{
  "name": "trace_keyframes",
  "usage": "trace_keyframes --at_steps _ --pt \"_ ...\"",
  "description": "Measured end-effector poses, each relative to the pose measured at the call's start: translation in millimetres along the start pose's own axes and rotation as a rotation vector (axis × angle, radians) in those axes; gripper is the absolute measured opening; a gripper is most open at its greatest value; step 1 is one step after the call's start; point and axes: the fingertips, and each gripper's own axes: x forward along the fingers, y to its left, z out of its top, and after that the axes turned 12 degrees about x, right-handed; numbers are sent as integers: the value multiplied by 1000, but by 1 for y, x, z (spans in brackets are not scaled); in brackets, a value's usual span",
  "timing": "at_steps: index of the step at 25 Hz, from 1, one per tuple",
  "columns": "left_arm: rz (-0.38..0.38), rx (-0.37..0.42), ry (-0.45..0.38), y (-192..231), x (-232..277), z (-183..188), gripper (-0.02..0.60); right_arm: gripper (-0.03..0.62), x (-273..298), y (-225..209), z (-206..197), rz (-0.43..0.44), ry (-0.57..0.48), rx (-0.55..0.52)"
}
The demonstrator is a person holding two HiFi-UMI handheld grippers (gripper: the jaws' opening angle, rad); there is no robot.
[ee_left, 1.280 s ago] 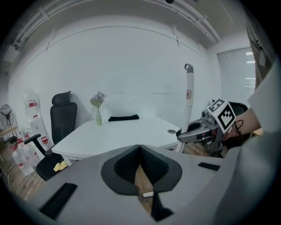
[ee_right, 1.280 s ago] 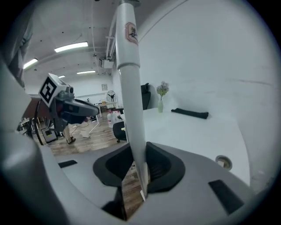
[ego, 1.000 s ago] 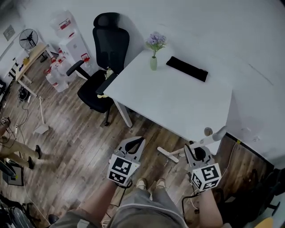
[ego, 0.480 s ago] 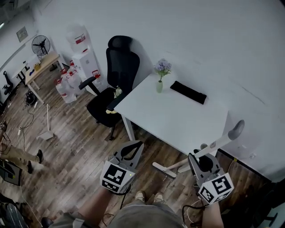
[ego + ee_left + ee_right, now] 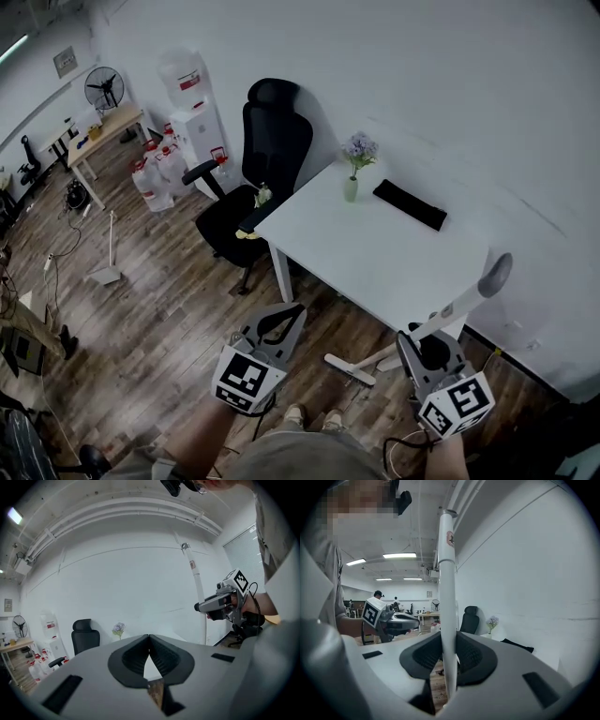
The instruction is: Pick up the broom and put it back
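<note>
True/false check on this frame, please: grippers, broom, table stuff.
1. The right gripper has its jaws shut on the broom handle. True.
2. The left gripper grips the broom too. False: its jaws are together with nothing between them, off to the side of the broom.
3. A vase of flowers stands on the white table. True.
4. The chair by the table is red. False: it is black.
</note>
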Motion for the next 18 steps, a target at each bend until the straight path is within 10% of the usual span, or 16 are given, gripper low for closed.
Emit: trace_keyframes --at_steps 18 --pt "139 -21 124 38 -6 -51 15 104 114 13 -26 189 107 -35"
